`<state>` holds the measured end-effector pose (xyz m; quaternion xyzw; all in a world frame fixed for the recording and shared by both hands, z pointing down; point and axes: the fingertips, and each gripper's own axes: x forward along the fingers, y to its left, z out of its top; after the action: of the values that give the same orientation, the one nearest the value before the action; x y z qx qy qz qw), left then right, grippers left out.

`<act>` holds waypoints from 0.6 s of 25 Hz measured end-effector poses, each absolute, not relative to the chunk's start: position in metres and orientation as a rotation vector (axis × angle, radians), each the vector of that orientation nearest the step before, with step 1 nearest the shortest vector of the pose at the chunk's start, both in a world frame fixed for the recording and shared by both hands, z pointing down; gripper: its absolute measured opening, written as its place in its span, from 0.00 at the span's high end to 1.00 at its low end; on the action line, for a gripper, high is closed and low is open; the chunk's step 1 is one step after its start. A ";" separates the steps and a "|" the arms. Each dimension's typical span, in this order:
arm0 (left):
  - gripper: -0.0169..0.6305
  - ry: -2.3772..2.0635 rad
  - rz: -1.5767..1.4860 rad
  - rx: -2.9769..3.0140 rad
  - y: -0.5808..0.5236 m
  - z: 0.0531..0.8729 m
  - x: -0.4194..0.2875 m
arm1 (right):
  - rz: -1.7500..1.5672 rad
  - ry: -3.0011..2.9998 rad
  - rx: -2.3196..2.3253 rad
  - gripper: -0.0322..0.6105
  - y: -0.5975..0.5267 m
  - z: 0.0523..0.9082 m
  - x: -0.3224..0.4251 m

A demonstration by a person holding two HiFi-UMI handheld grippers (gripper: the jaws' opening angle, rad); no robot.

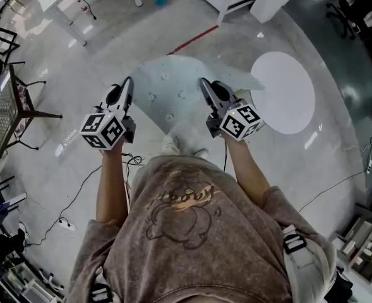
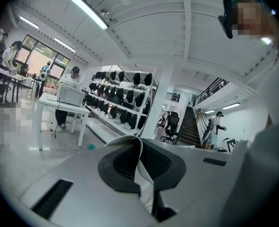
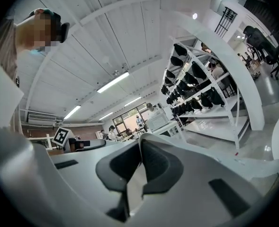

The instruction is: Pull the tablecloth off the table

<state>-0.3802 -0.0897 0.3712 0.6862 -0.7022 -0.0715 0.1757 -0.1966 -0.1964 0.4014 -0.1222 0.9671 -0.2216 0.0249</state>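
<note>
The tablecloth (image 1: pixel 173 87) is a thin pale sheet with small prints, stretched between my two grippers and hanging in front of me above the floor. My left gripper (image 1: pixel 129 81) is shut on its left edge. My right gripper (image 1: pixel 203 82) is shut on its right edge. In the left gripper view a curled strip of the cloth (image 2: pixel 141 157) is pinched between the dark pads. The right gripper view shows the cloth (image 3: pixel 134 183) pressed the same way. The round white table (image 1: pixel 287 93) stands bare to the right, and the cloth's far corner reaches toward it.
A mesh chair (image 1: pixel 2 106) stands at the left. Cables (image 1: pixel 72 201) trail on the floor beside my feet. White table legs (image 1: pixel 66 11) and a red floor line (image 1: pixel 192 40) lie ahead. Shelves of dark gear (image 2: pixel 120 98) and several people fill the room's far side.
</note>
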 end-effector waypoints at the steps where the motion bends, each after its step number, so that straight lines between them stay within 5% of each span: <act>1: 0.94 -1.995 -0.202 1.938 -0.088 0.371 -0.383 | -0.690 2.991 -0.374 0.94 -0.196 0.401 -0.200; 15: 0.94 -1.991 -0.223 1.930 -0.079 0.377 -0.402 | -0.778 3.007 -0.413 0.93 -0.189 0.420 -0.219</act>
<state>-0.4019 -0.0789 0.3774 0.6825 -0.7042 -0.0790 0.1789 -0.2190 -0.1889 0.4201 -0.1318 0.9597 -0.2482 0.0044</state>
